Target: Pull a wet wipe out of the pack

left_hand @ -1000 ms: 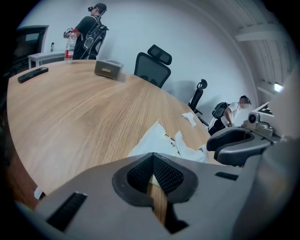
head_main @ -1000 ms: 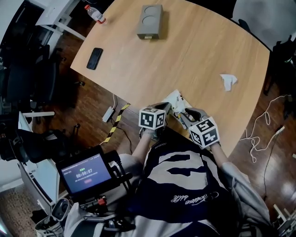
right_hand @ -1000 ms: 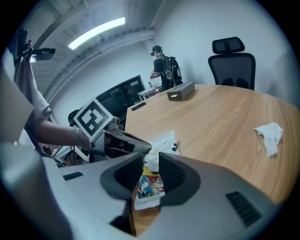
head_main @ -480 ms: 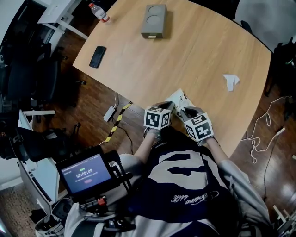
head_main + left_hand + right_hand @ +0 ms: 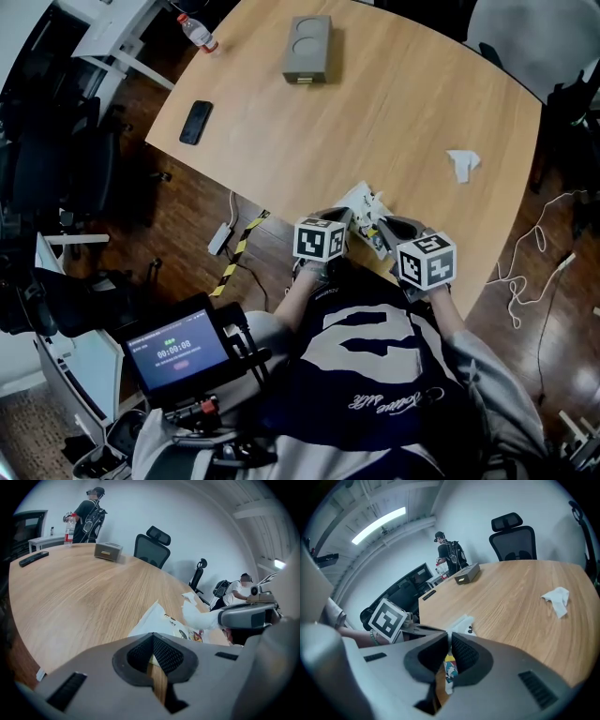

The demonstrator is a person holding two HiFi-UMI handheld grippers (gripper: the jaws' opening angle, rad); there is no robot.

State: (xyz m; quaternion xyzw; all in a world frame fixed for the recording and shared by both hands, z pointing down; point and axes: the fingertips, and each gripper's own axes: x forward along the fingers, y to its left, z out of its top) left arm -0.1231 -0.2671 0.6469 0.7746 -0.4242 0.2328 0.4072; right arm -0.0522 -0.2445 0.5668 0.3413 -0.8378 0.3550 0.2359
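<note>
We see the left claw (image 5: 152, 635) pinching the pack (image 5: 360, 199) at the surface's (image 5: 375, 112) near edge; right claw (image 5: 449, 635) pinching a wipe (image 5: 200, 618) drawn from it; beyond lie a crumpled tissue (image 5: 462, 165), grey box (image 5: 307, 47), phone (image 5: 196, 122); the pack's print is unreadable.

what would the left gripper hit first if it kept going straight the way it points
The wipe pack, lying right ahead of the left gripper, which looks shut on its near edge. Beyond that, only the table seems to follow.
</note>
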